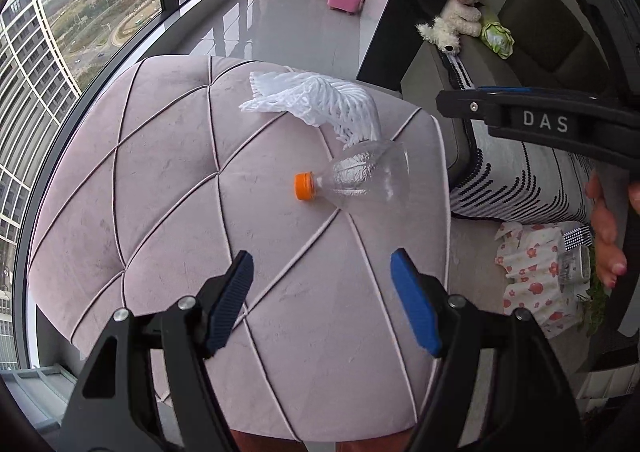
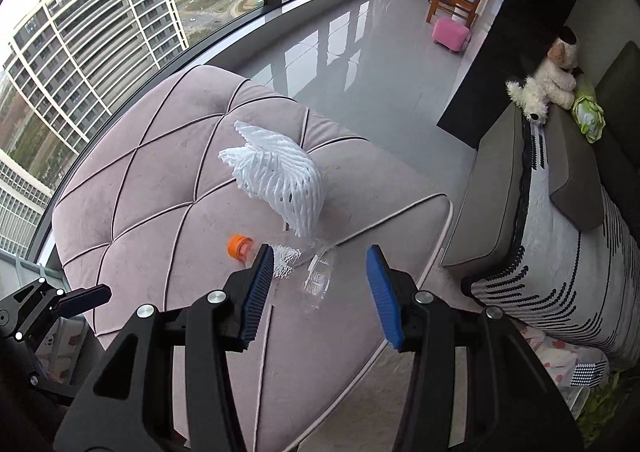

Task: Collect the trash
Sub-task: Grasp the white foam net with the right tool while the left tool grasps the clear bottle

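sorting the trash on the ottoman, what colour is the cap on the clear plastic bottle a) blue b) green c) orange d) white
c, the clear plastic bottle lying on its side on the pink ottoman has an orange cap, next to the white foam net.

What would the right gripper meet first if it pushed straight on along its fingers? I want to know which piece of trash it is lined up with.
Probably the clear plastic bottle lying on the ottoman, between the open right gripper fingers; depth is unclear.
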Motion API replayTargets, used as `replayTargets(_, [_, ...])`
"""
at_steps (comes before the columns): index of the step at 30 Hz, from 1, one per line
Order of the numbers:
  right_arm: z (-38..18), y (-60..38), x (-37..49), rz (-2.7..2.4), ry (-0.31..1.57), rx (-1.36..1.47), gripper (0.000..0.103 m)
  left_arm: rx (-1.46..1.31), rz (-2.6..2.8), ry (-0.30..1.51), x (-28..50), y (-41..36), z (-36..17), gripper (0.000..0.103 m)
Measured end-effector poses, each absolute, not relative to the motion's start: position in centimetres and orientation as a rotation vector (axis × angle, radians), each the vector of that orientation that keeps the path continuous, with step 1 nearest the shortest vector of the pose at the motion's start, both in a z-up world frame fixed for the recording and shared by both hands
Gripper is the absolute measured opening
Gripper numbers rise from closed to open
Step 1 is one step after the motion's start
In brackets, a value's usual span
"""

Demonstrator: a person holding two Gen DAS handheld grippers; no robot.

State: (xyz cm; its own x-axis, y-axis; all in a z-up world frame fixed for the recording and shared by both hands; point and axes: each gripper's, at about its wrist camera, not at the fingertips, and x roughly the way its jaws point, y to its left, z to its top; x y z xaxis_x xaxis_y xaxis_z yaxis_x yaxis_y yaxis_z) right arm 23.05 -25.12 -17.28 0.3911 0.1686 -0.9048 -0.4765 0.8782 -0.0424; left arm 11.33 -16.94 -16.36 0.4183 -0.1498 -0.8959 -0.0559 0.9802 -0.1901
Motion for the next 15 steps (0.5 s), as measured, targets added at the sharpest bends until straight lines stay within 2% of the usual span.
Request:
replayTargets(6, [-18.5, -25.0, 25.9, 0.599, 1.098, -0.385, 0.047, -0.283, 0.117, 1.149, 12.6, -19.3, -17.5, 0.071])
replayTargets(15, [-20.4, -25.0, 30.4, 0.813, 1.055, -0.521, 0.06, -0.454, 0.391, 1.16, 13.9, -23.7, -21.0, 0.071])
